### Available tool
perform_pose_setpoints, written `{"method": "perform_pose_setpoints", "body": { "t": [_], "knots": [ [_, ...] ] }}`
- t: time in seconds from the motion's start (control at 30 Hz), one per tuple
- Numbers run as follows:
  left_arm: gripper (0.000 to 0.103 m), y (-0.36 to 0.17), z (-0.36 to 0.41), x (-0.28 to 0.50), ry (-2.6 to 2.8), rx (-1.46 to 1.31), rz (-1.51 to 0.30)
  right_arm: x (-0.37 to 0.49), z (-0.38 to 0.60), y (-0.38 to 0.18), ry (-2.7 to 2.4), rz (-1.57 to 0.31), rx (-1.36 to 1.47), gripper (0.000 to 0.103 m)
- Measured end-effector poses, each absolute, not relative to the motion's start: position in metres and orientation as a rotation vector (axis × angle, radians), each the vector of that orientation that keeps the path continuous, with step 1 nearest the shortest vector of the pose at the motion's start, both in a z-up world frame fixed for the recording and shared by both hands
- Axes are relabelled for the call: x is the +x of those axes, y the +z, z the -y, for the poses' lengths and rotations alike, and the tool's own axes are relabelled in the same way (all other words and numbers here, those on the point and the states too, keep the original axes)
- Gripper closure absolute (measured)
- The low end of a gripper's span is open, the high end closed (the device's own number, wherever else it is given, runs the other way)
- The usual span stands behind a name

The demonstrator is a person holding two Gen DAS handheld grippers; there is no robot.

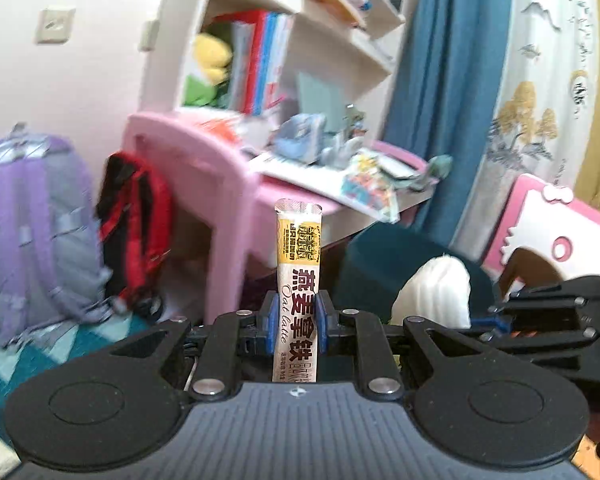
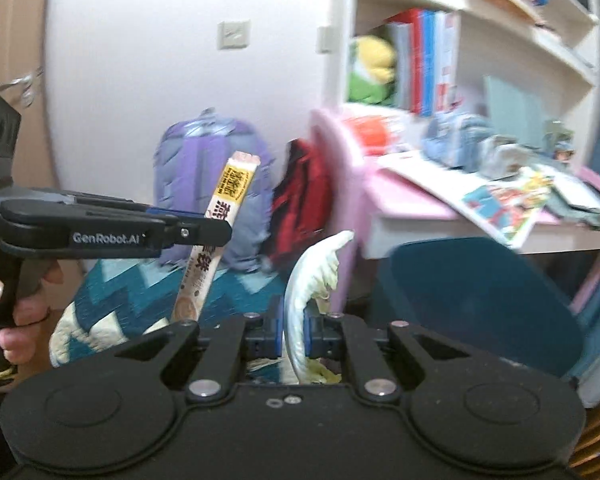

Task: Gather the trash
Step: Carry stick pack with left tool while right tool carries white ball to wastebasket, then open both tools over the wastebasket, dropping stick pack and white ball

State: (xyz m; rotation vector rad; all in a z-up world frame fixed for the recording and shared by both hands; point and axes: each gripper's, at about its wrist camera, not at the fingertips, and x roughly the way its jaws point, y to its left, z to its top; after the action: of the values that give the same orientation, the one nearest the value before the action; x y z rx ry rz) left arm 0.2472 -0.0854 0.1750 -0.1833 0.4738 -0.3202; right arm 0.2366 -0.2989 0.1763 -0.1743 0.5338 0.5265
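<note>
Left gripper (image 1: 298,322), in its own view: clenched on an upright sachet (image 1: 298,264) printed "Oat latte" under Chinese characters, held up before a pink surface (image 1: 236,168) and bookshelf (image 1: 284,20), with a white cabbage leaf (image 1: 436,292) just to the right. Right gripper (image 2: 292,334), in its view: clamped on that curved leaf (image 2: 312,280), beside a dark blue bin (image 2: 480,300); leftward, "GenRobot.AI" legible on the other gripper's black arm, sachet (image 2: 220,232) tilted in its grasp.

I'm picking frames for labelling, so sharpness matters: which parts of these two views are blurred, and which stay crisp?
Left wrist view: the left gripper and its cream oat-latte sachet are crisp; the pink desk and purple backpack smear. Right wrist view: the right gripper is sharp, its pale cabbage leaf slightly soft, the white bookshelf blurred and fisheye-bent.
</note>
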Motion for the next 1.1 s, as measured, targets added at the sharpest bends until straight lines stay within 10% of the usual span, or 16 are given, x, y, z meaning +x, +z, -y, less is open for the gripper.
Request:
{"method": "perform_pose_setpoints", "body": {
  "t": [0.6,1.1],
  "knots": [
    [0.085,0.224,0.274,0.332,-0.466,-0.021,-0.470,0.296,0.418,0.166,0.333,-0.666,-0.116,0.095],
    [0.085,0.148,0.305,0.413,-0.408,0.056,-0.740,0.341,0.421,0.138,0.345,-0.820,-0.142,0.094]
  ]
}}
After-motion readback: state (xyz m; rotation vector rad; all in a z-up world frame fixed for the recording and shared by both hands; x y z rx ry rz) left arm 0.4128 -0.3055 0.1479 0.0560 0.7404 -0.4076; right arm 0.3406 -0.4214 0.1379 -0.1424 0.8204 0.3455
